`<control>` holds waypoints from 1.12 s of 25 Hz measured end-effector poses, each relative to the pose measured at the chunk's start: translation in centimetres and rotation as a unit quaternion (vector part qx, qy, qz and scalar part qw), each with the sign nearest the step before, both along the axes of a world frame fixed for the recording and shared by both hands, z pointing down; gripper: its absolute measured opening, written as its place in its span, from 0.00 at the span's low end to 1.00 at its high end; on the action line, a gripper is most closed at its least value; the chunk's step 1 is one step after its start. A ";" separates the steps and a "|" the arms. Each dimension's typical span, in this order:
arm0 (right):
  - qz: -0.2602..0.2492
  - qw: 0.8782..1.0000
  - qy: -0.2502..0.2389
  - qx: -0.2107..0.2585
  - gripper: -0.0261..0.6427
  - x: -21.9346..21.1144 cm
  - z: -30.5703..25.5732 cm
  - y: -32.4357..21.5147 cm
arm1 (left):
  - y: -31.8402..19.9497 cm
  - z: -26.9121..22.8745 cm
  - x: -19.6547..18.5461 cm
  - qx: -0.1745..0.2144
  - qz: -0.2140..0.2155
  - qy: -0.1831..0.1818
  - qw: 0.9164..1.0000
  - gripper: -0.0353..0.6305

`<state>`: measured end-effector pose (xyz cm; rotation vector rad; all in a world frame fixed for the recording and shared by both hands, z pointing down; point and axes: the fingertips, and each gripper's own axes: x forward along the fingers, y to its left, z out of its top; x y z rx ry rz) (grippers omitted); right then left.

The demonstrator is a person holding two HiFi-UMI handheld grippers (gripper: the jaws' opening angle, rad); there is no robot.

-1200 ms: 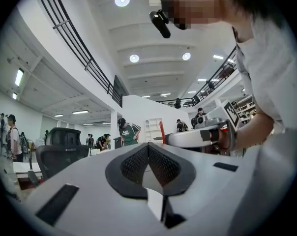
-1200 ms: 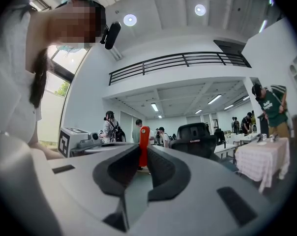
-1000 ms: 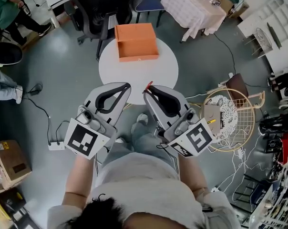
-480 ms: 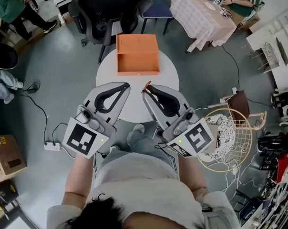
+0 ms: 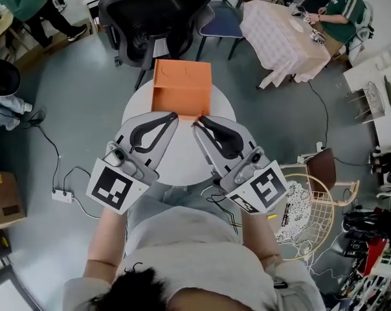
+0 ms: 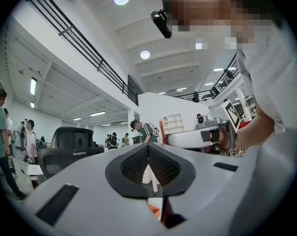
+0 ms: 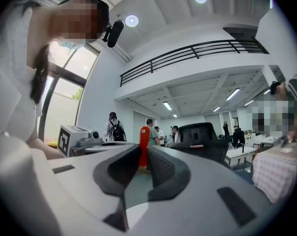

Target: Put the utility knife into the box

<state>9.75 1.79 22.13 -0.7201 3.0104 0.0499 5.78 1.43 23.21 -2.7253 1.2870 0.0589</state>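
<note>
An open orange box (image 5: pixel 181 88) sits on the far side of a round white table (image 5: pixel 182 155). My right gripper (image 5: pixel 199 120) is shut on a red utility knife (image 5: pixel 200 116), whose end pokes out past the tips at the box's near edge. In the right gripper view the knife (image 7: pixel 144 146) stands upright between the jaws. My left gripper (image 5: pixel 174 115) hovers beside it over the table, shut and holding nothing. The left gripper view shows its jaws (image 6: pixel 148 146) pressed together and the right gripper (image 6: pixel 207 136) off to the right.
A black office chair (image 5: pixel 150 11) stands just behind the table. A table with a checked cloth (image 5: pixel 286 37) is at the back right. A wire basket chair (image 5: pixel 309 212) is at the right, and a power strip (image 5: pixel 61 195) with a cable lies on the floor at the left.
The table and box have come nearer and now lie right under the gripper tips. Both grippers keep their pose, and the knife stays in the right one.
</note>
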 end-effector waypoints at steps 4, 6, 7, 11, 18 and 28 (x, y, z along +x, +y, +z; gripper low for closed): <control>-0.015 1.000 -0.006 -0.004 0.12 0.5 0.6 -1.7 | -1.2 0.5 0.5 -0.001 -0.016 -0.009 1.000 0.07; -0.022 1.000 -0.010 -0.009 0.12 0.3 0.8 -2.1 | -1.4 0.9 0.3 -0.007 -0.022 -0.016 1.000 0.07; -0.024 1.000 -0.012 -0.011 0.12 0.1 0.9 -2.3 | -1.5 1.1 0.1 -0.012 -0.026 -0.018 0.999 0.07; -0.029 0.999 -0.014 -0.019 0.12 -1.2 1.3 -3.5 | -2.5 1.7 -1.4 -0.026 -0.034 -0.016 0.999 0.07; 0.006 0.999 -0.011 -0.033 0.12 -3.5 2.2 -5.7 | -5.1 2.3 -3.7 -0.034 0.000 -0.009 0.999 0.07; 0.086 0.995 -0.006 -0.054 0.12 -7.9 3.1 -10.8 | -10.6 3.4 -8.1 -0.054 0.076 -0.013 0.996 0.07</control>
